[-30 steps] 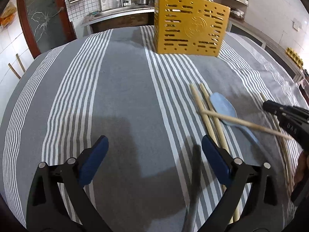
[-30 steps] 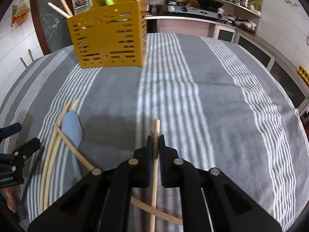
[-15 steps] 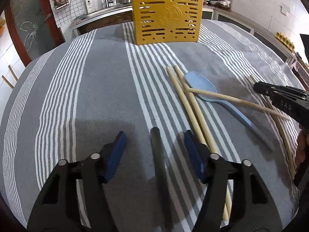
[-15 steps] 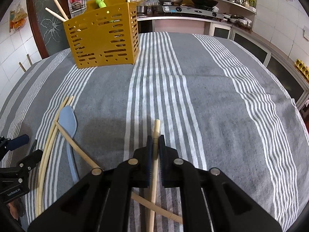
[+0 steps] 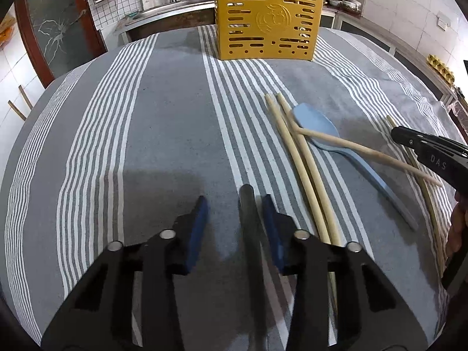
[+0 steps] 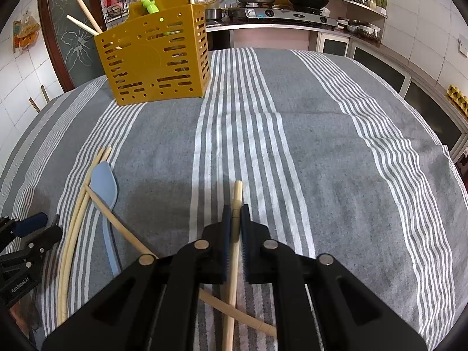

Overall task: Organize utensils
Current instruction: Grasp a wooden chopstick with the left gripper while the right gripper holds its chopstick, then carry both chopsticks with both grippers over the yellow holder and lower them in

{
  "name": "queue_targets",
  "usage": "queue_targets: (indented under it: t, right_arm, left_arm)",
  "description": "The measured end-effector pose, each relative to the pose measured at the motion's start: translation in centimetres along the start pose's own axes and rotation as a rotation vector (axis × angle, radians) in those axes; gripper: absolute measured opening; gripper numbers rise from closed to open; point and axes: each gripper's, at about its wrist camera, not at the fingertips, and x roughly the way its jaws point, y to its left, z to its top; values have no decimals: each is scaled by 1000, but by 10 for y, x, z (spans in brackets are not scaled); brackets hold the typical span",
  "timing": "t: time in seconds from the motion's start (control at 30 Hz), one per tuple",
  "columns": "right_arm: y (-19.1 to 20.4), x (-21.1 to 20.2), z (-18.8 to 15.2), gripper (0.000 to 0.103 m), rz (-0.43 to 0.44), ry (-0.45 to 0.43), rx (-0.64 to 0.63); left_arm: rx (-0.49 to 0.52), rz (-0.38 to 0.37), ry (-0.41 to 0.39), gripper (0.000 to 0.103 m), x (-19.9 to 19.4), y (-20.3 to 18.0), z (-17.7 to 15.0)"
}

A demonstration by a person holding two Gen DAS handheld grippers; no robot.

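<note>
Cloth (image 5: 163,134), grey with white stripes, covers the surface before me. A yellow slotted basket (image 5: 269,20) stands at its far side, already holding a few sticks. Nearer lie a blue spoon (image 5: 318,130) and two pale chopsticks (image 5: 295,158) side by side, a third crossing the spoon. My left hand-held gripper (image 5: 234,222) has just been closing around a dark handle (image 5: 248,213), a gap left on one side. My right hand-held gripper (image 6: 235,228) is clamped on a wooden chopstick (image 6: 237,196).
</note>
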Motion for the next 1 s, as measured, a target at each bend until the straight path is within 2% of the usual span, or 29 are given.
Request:
queue_targets:
  t: [0.07, 0.13, 0.37, 0.53, 0.63, 1.0]
  right_arm:
    - [1, 0, 1, 7, -3, 0, -1]
    - [1, 0, 1, 7, -5, -1, 1]
    - [1, -3, 0, 7, -4, -12, 4]
    - [1, -15, 4, 6, 4, -55, 10]
    - [0, -23, 9, 6, 11, -87, 14]
    - [-8, -51, 36, 6, 41, -216, 41]
  left_arm:
    - [-18, -11, 11, 25, 3, 3, 5]
    - [-21, -9, 18, 11, 4, 4, 7]
    - [-34, -16, 21, 8, 4, 7, 8]
    - [-66, -23, 3, 8, 1, 10, 11]
    - [-90, -23, -33, 8, -7, 14, 16]
    - [-146, -55, -282, 8, -65, 23, 42]
